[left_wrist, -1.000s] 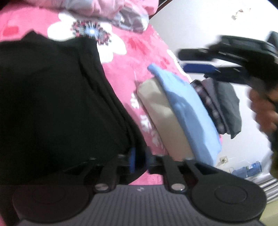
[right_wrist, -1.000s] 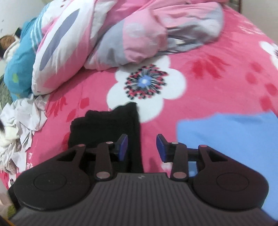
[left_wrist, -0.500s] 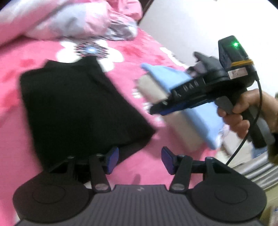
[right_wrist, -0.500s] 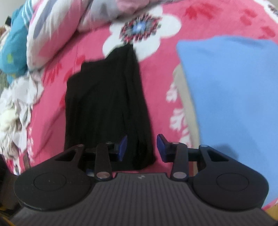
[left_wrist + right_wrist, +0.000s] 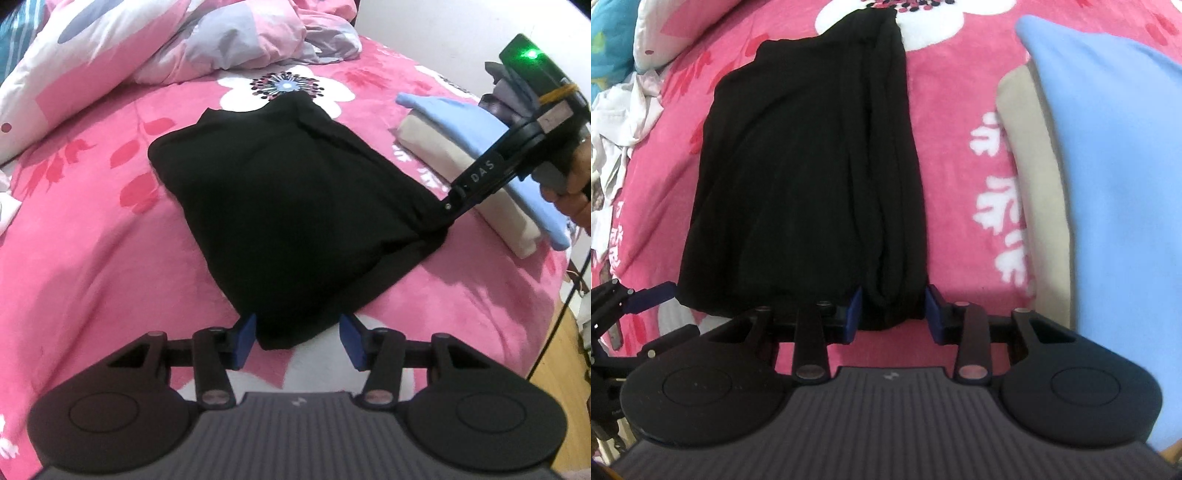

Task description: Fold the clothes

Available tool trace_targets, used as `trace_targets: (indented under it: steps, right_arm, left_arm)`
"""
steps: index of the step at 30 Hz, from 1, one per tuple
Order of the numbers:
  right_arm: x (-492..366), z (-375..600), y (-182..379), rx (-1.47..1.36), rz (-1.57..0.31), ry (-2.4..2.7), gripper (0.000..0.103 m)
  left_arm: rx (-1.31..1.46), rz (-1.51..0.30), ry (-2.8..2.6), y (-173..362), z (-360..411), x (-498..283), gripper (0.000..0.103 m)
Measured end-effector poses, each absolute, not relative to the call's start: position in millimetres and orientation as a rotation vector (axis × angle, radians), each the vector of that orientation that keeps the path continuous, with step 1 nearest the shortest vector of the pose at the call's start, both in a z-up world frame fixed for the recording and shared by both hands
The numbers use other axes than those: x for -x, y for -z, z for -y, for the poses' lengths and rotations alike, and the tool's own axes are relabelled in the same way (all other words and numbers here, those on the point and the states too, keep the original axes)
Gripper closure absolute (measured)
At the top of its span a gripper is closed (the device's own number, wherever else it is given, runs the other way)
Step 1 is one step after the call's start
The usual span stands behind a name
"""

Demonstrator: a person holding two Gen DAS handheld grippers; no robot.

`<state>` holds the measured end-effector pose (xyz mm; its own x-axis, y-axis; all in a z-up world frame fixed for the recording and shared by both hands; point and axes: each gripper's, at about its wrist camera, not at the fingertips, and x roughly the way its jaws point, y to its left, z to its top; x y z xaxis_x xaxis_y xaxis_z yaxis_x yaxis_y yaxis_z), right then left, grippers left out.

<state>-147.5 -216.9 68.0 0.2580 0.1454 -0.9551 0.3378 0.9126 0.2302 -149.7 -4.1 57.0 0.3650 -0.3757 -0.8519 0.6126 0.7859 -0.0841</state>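
A folded black garment lies flat on the pink flowered bedspread; it also shows in the right wrist view. My left gripper is open with the garment's near left corner between its blue pads, not pinched. My right gripper is open around the thick folded edge at the garment's near right corner. The right gripper also shows in the left wrist view, touching that corner. The left gripper's fingertip shows at the left of the right wrist view.
A stack of folded clothes, light blue on beige, lies right of the black garment, also in the right wrist view. A crumpled pink and grey duvet lies at the back. White clothing is heaped at the left.
My left gripper let go of the black garment, opened and drew back. The garment now lies flat. My right gripper came down to the garment's near right corner.
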Motion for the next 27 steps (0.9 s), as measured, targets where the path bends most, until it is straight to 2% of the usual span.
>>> trace_targets:
  steps: [9, 18, 22, 24, 27]
  right_arm:
    - [151, 198, -101, -0.328, -1.264, 0.145, 0.074]
    - [149, 211, -66, -0.425, -1.295, 0.147, 0.075]
    - [147, 214, -65, -0.446, -1.273, 0.146, 0.085]
    - [147, 216, -64, -0.455, -1.261, 0.149, 0.096]
    - [151, 222, -68, -0.472, -1.237, 0.158, 0.100]
  left_arm:
    - [-0.291, -1.023, 0.640, -51, 3, 151, 0.052]
    - [-0.298, -1.017, 0.645, -49, 2, 150, 0.052]
    - [-0.300, -1.012, 0.643, -47, 3, 151, 0.052]
    - [-0.302, -1.011, 0.639, -46, 4, 150, 0.052]
    - [-0.302, -1.015, 0.634, -44, 5, 149, 0.052]
